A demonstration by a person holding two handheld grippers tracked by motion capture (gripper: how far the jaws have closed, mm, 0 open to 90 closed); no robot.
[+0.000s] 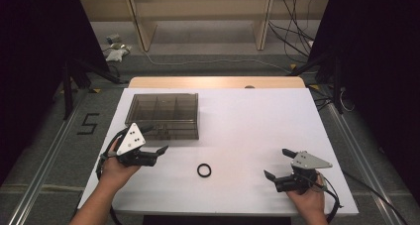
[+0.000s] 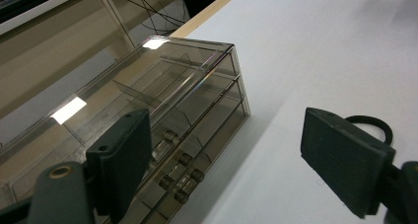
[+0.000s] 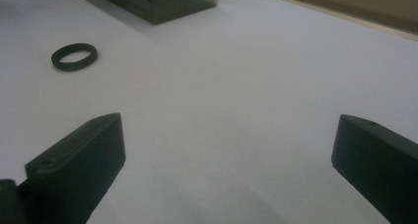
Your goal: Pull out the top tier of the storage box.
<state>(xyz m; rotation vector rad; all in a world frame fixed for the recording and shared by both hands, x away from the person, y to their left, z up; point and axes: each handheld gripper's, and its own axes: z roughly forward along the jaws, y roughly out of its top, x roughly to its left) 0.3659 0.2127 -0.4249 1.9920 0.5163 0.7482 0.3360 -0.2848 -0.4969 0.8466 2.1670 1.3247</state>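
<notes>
Black rubber ring (image 1: 204,170) lies flat on the white bench (image 1: 257,126), mid-near, apart from both claws. Smoked clear drawer organiser (image 1: 163,115) sits far left, its knobbed drawer fronts facing the near edge, probably so the drawers can be pulled toward the person. Left claw (image 1: 154,139) hovers just beside the box front, jaws wide, nothing between them. Right claw (image 1: 279,163) waits near right, jaws wide and empty, angled toward the ring, likely for the pickup.
</notes>
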